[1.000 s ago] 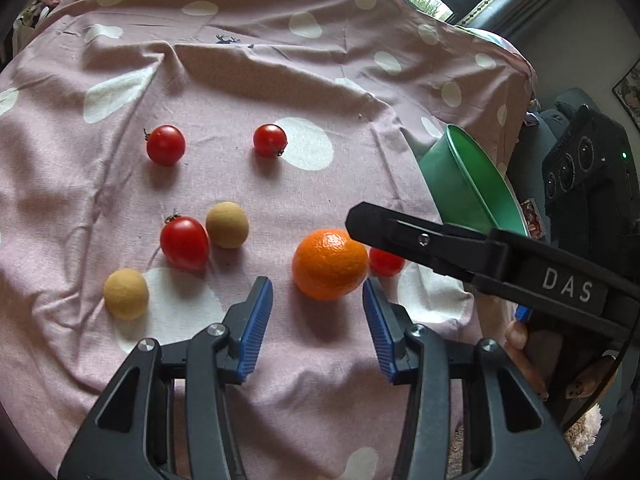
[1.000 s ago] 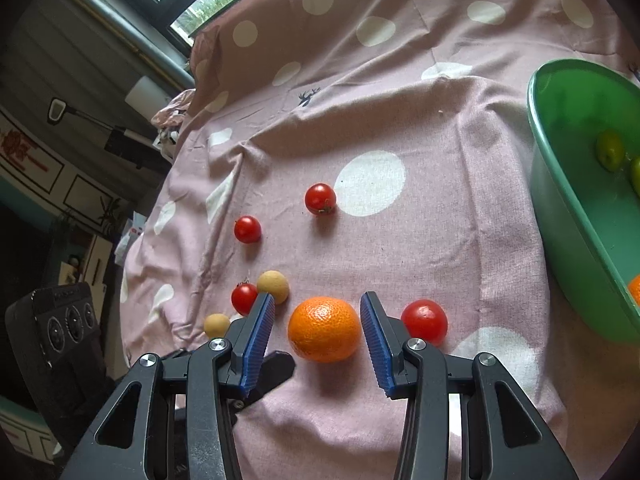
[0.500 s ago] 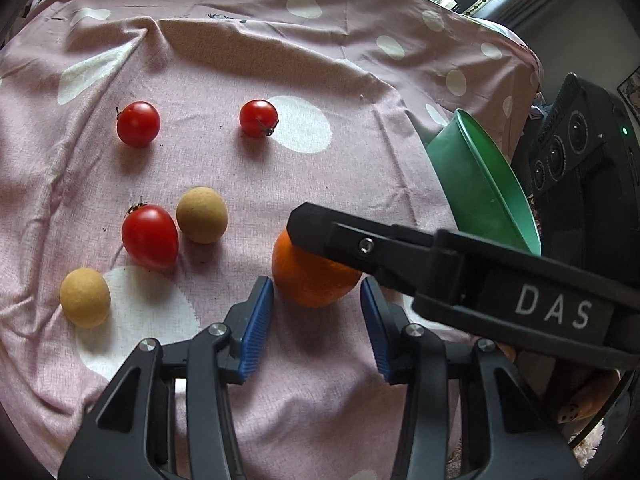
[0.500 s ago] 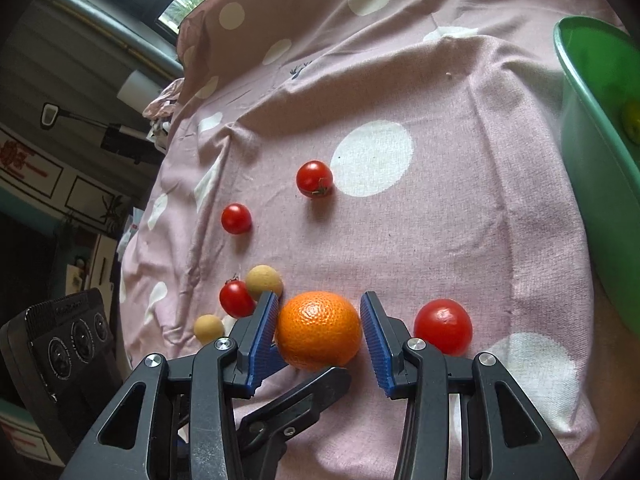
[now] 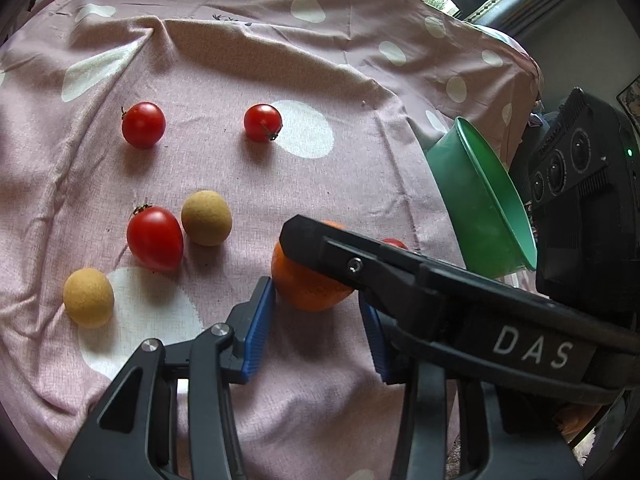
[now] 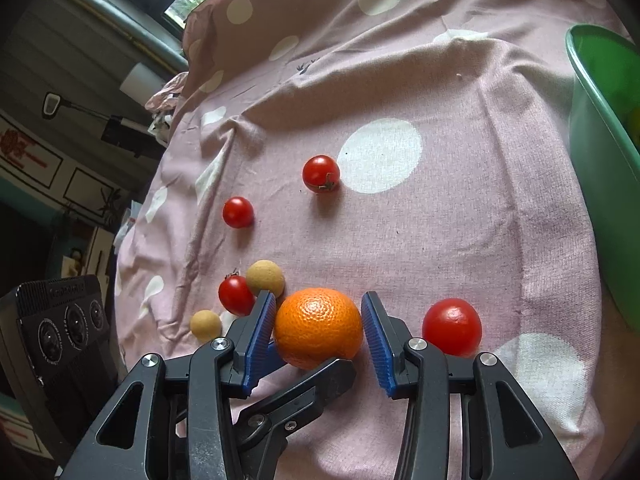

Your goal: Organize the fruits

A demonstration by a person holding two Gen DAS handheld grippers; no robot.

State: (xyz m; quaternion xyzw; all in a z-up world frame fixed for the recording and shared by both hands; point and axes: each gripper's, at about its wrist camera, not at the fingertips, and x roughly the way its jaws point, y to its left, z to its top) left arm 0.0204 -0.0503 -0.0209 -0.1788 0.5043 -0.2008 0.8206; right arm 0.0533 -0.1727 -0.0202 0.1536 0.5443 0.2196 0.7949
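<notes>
My right hand-held gripper (image 6: 318, 336) straddles the orange (image 6: 318, 326) on the spotted cloth (image 6: 460, 220), pads spread just off its skin. My left hand-held gripper (image 5: 316, 320) gapes beside it. Farther right, the green bowl (image 6: 592, 128) holds something yellowish, barely visible.

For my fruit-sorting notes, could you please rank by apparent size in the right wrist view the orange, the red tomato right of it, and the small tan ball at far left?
1. orange
2. red tomato
3. small tan ball
</notes>
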